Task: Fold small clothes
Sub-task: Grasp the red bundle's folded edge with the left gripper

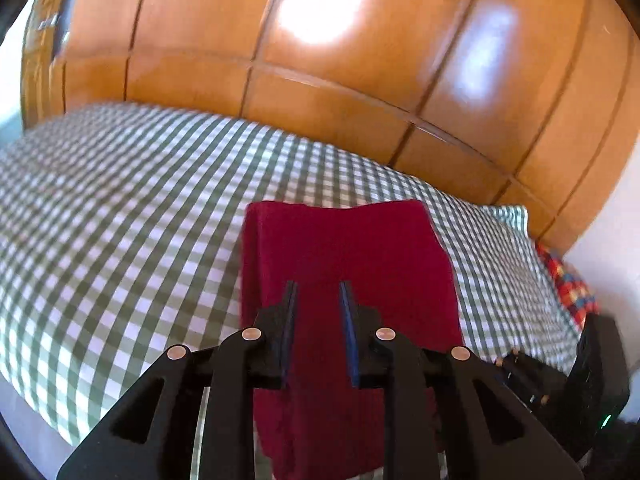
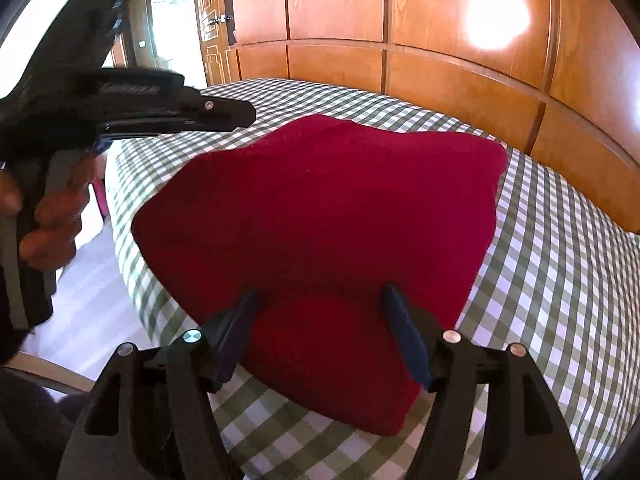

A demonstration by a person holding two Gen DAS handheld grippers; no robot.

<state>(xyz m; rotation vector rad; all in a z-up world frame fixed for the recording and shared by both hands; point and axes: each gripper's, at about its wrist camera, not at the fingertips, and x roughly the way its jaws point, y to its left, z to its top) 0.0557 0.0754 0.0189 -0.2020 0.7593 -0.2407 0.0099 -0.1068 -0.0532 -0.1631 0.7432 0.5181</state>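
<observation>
- Left gripper (image 1: 318,286): jaws narrow, nothing pinched that I can tell, red garment (image 1: 344,264) lying beyond and beneath them.
- Right gripper (image 2: 320,294): jaws spread, straddling the garment's near edge on the checked bed (image 2: 560,264).
- To fold well, pinch that near edge cleanly and carry it over evenly.
- No containers in sight.

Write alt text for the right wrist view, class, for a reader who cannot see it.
A dark red cloth lies folded on a green-and-white checked bed, with the right gripper open just above its near edge. At upper left a hand holds the left gripper above the bed; wooden panelling stands behind.
</observation>
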